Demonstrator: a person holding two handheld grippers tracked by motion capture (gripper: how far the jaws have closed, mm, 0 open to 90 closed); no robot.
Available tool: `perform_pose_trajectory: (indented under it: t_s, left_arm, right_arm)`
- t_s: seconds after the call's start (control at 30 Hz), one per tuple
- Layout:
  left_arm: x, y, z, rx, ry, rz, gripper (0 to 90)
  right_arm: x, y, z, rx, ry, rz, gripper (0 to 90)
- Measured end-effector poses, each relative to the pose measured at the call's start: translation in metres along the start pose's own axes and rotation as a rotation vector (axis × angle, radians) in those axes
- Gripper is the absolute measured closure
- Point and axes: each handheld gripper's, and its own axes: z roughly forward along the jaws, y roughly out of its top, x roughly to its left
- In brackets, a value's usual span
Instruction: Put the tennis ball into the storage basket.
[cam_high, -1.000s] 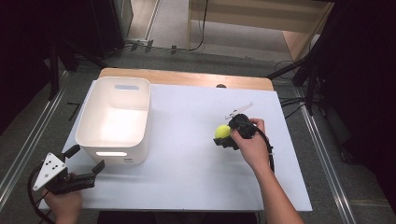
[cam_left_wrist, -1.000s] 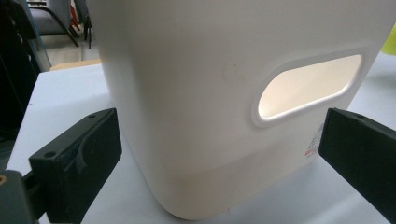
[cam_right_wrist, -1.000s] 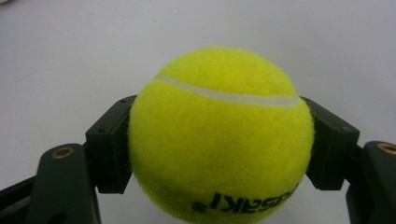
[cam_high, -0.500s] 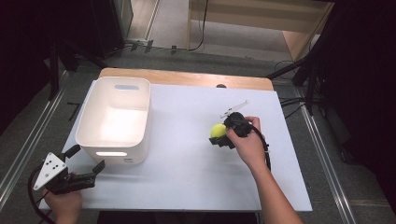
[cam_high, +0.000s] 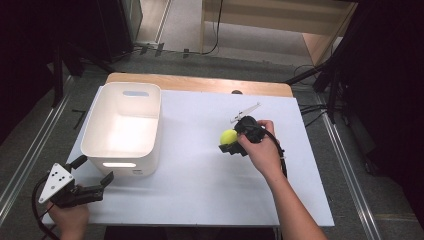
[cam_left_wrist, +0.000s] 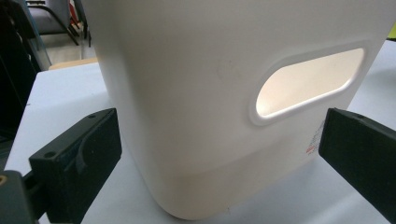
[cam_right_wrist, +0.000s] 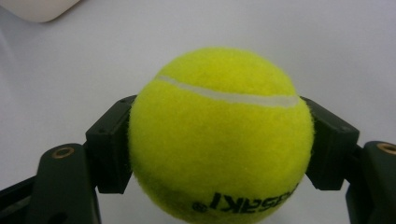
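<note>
A yellow-green tennis ball (cam_high: 229, 136) sits right of the table's middle with my right gripper (cam_high: 229, 143) shut on it; a hand holds that gripper from the right. In the right gripper view the ball (cam_right_wrist: 219, 135) is pressed between both black pads (cam_right_wrist: 109, 149) above the white tabletop. A white plastic bin (cam_high: 90, 131) with handle slots stands at the left of the table. My left gripper (cam_high: 95, 169) is open at the bin's near end, close to the table's front left corner. In the left gripper view its jaws (cam_left_wrist: 219, 154) stand wide apart in front of the bin wall (cam_left_wrist: 187, 93).
The white tabletop (cam_high: 200, 190) stretches between the bin and the ball and toward the front edge. A wooden strip (cam_high: 200, 84) runs along the far edge, with a small dark spot (cam_high: 236, 92) beside it. Dark floor, rails and cables surround the table.
The right hand has carried the ball a little to the left and slightly up. The left gripper has stayed where it was.
</note>
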Motion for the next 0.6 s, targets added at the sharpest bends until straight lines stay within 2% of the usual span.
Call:
perform_pose_trajectory:
  t_s: [0.6]
  left_arm:
    - [0.000,0.000,0.000,0.001,-0.001,0.002,0.0]
  right_arm:
    - [0.013,0.016,0.012,0.007,0.034,-0.029,23.1]
